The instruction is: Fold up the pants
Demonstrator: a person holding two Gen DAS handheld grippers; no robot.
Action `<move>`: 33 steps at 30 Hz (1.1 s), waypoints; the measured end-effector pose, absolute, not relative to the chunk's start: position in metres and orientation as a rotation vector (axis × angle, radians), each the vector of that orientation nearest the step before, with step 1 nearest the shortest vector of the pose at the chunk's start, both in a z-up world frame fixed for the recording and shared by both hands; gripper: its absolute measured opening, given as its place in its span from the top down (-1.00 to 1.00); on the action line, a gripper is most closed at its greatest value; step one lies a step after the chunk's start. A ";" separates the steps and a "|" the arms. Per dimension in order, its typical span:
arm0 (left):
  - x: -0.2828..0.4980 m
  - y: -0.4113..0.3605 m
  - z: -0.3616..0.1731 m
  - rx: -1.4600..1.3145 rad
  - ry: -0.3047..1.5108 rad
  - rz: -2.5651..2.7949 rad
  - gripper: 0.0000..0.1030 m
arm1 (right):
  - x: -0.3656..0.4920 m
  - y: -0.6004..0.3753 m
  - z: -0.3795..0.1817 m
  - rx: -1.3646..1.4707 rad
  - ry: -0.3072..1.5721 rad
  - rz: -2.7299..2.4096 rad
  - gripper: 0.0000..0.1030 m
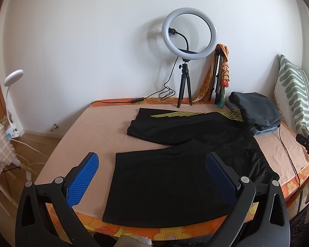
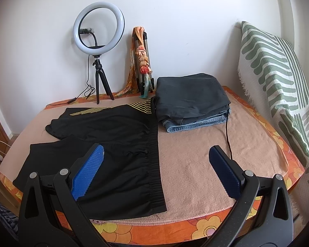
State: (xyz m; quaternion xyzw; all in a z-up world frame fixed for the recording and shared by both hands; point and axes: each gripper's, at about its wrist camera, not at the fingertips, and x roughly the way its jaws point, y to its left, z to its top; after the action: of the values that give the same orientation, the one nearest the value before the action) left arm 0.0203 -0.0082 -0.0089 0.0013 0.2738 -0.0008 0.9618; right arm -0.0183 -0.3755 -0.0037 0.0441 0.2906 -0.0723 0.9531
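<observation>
**Black shorts spread flat, both grippers wide and empty**

I hold my left gripper point(image 1: 152, 174) and right gripper point(image 2: 156, 167) above the near edge of the peach towel point(image 2: 195, 160), jaws spread, holding nothing. The black shorts point(image 2: 105, 135) lie flat on the towel, waistband toward the stack of folded clothes point(image 2: 192, 105), which touches their far corner.

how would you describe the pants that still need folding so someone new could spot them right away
On the peach towel covering the table, look left of the folded clothes pile near the ring light. The black pants lie spread flat with both legs apart. Unlike the grey and denim pile, they are unfolded and carry yellow stripes.
</observation>
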 end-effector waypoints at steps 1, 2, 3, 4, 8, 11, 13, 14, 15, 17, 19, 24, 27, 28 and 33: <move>0.021 -0.008 -0.009 0.003 0.556 -0.002 -0.99 | -0.018 -0.376 -0.004 0.090 0.592 -0.146 -1.00; 0.021 -0.009 -0.010 0.004 0.556 -0.002 -0.99 | -0.018 -0.376 -0.004 0.090 0.592 -0.146 -1.00; 0.021 -0.009 -0.010 0.006 0.555 -0.002 -0.99 | -0.018 -0.375 -0.004 0.091 0.592 -0.145 -1.00; 0.022 -0.010 -0.011 0.011 0.556 -0.001 -0.99 | -0.019 -0.374 -0.005 0.092 0.592 -0.144 -1.00; 0.023 -0.008 -0.014 0.043 0.562 -0.009 -0.99 | -0.019 -0.373 -0.005 0.091 0.596 -0.141 -1.00; 0.026 -0.002 -0.017 0.060 0.582 -0.036 -0.99 | -0.020 -0.376 -0.004 0.086 0.601 -0.127 -1.00; 0.029 0.006 -0.020 0.058 0.601 -0.035 -0.99 | -0.020 -0.377 -0.002 0.081 0.596 -0.119 -1.00; 0.031 0.009 -0.020 0.060 0.608 -0.028 -0.99 | -0.020 -0.376 -0.001 0.078 0.594 -0.117 -1.00; 0.033 0.014 -0.021 0.063 0.613 -0.023 -0.99 | -0.020 -0.376 0.000 0.079 0.593 -0.114 -1.00; 0.037 0.022 -0.020 0.059 0.613 -0.039 -0.99 | -0.019 -0.376 0.001 0.089 0.596 -0.100 -1.00; 0.041 0.031 -0.018 0.036 0.609 -0.090 -0.99 | -0.016 -0.376 0.002 0.092 0.603 -0.086 -1.00; 0.069 0.050 -0.011 0.008 0.625 -0.132 -0.99 | -0.005 -0.372 0.012 0.040 0.606 -0.054 -1.00; 0.093 0.058 -0.005 0.003 0.636 -0.141 -0.99 | 0.006 -0.371 0.020 0.005 0.595 -0.025 -1.00; 0.102 0.059 -0.003 0.001 0.642 -0.148 -0.99 | 0.011 -0.371 0.023 0.001 0.595 -0.007 -1.00; 0.152 0.064 0.000 0.001 0.672 -0.184 -0.98 | 0.046 -0.373 0.031 -0.032 0.587 0.075 -1.00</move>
State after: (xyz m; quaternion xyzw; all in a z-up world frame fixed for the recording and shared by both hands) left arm 0.1521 0.0641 0.0003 0.0006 0.3292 -0.0901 0.9400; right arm 0.0461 -0.3734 0.0312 -0.0160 0.2892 0.0371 0.9564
